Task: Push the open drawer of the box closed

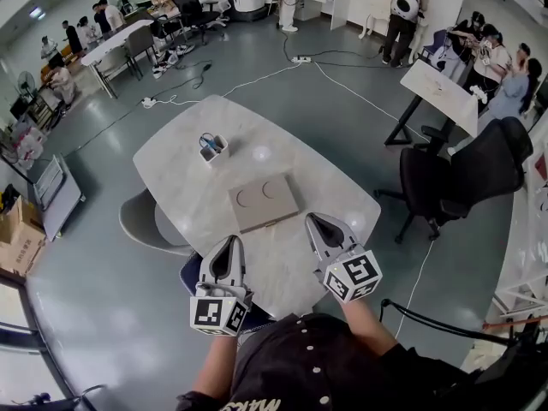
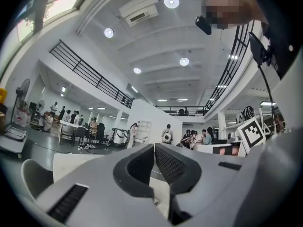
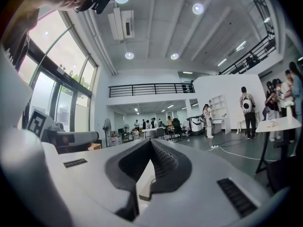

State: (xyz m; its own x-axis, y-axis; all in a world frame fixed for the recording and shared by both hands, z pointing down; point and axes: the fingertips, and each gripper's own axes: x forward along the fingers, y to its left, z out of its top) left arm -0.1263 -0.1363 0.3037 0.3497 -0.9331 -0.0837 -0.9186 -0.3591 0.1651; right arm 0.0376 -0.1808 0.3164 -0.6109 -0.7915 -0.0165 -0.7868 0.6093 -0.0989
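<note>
Box [image 1: 264,201] looks light; your left gripper [image 1: 229,242] and right gripper [image 1: 314,221] have fingers shut, empty. Push off-centre and it may skid across the tabletop [image 1: 184,157].

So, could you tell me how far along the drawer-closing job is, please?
Done: unclear, the box shows no drawer plainly sticking out. In hand: nothing; the left tongs and right tongs are shut, empty, short of the box. Left: the push, if the drawer is open.

The flat rectangular box [image 1: 264,202] is tan with two paler circles; the oval worktop [image 1: 184,157] is white, faintly veined. The left hand-held gripper [image 1: 229,245] and right hand-held gripper [image 1: 315,223] are grey, their marker cubes [image 1: 218,312] patterned in black-and-white squares
</note>
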